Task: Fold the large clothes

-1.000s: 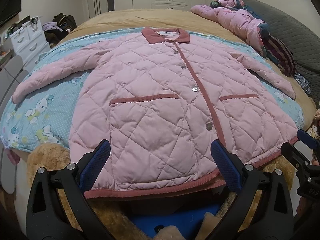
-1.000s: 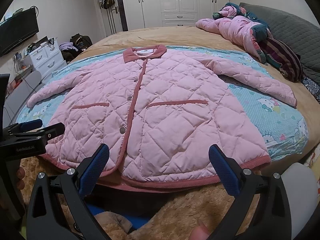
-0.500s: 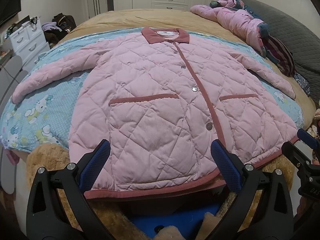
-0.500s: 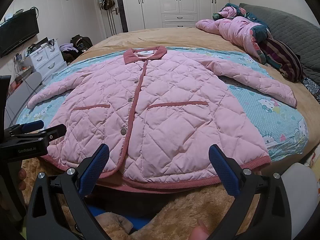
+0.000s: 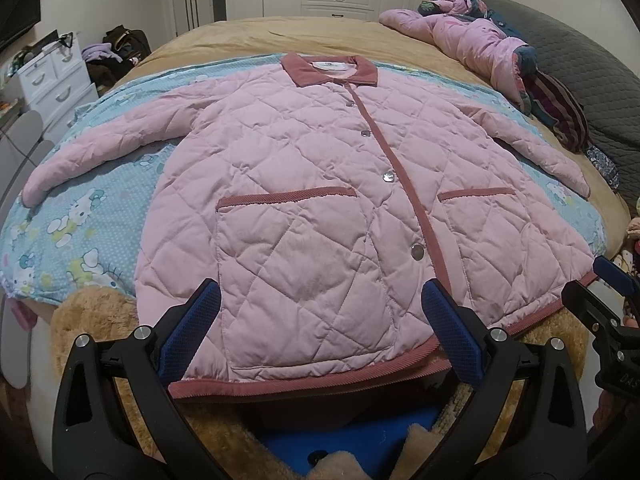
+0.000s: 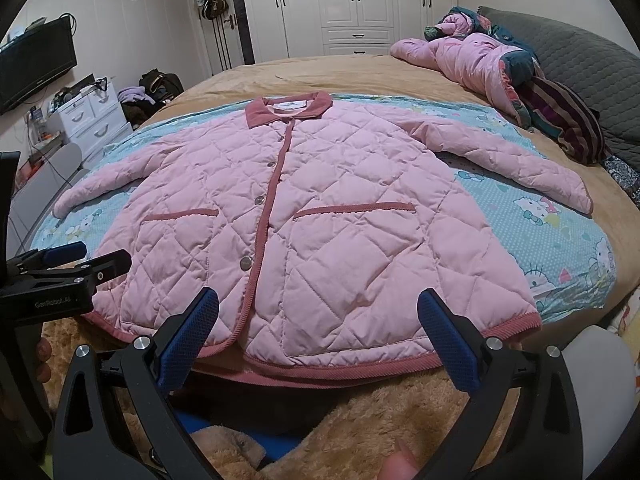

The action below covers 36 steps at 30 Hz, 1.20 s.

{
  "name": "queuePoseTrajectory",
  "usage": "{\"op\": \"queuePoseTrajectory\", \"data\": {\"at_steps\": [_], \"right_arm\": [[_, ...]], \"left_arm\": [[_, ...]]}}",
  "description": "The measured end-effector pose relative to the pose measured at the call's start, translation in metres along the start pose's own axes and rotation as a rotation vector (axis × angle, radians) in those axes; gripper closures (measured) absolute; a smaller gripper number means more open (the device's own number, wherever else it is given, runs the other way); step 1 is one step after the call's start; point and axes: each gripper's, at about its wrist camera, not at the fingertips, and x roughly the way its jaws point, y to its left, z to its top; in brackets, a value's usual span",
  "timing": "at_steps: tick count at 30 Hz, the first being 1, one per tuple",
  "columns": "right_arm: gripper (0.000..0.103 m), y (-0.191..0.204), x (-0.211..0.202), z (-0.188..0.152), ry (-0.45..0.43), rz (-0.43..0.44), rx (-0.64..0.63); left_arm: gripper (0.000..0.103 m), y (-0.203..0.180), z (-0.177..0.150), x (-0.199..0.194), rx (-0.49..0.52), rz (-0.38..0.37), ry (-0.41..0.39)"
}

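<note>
Your left hand-held gripper point(image 5: 320, 328) and right hand-held gripper point(image 6: 318, 330) both hang spread and empty over the hem at 6 o'clock. The pink quilted button-front jacket point(image 5: 320, 208) lies flat on the blue cartoon-print sheet point(image 5: 80, 220), collar at 12, sleeves out; no fold looks started.

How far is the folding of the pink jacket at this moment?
Done: the pink quilted jacket lies flat, buttoned, sleeves spread on the blue cartoon sheet. In hand: nothing; the left gripper and right gripper hover open at its hem. Left: every fold.
</note>
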Motion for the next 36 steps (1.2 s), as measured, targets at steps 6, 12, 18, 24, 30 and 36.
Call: {"op": "queuePoseTrajectory", "data": {"at_steps": [6,12,18,24,30,36], "right_arm": [[0.004,-0.001,0.001,0.004,-0.008,-0.004,0.009],[0.004,0.0,0.004,0.012,-0.011,-0.01,0.011],[0.004,0.002,0.013,0.028,-0.013,-0.016,0.0],[0.004,0.002,0.025,0.049,-0.02,-0.022,0.0],[0.004,0.002,0.039,0.069,-0.023,-0.019,-0.002],[0.004,-0.002,0.051,0.085,-0.017,-0.009,0.022]], "left_arm": [[0.009,-0.001,0.002,0.001,0.002,-0.003,-0.005],[0.009,0.002,0.008,0.004,-0.002,-0.012,-0.005],[0.009,0.004,0.024,0.01,-0.004,-0.024,-0.016],[0.009,0.004,0.045,0.018,0.002,-0.036,-0.023],[0.009,0.003,0.069,0.028,0.003,-0.046,-0.033],[0.009,0.004,0.089,0.041,-0.002,-0.056,-0.018]]}}
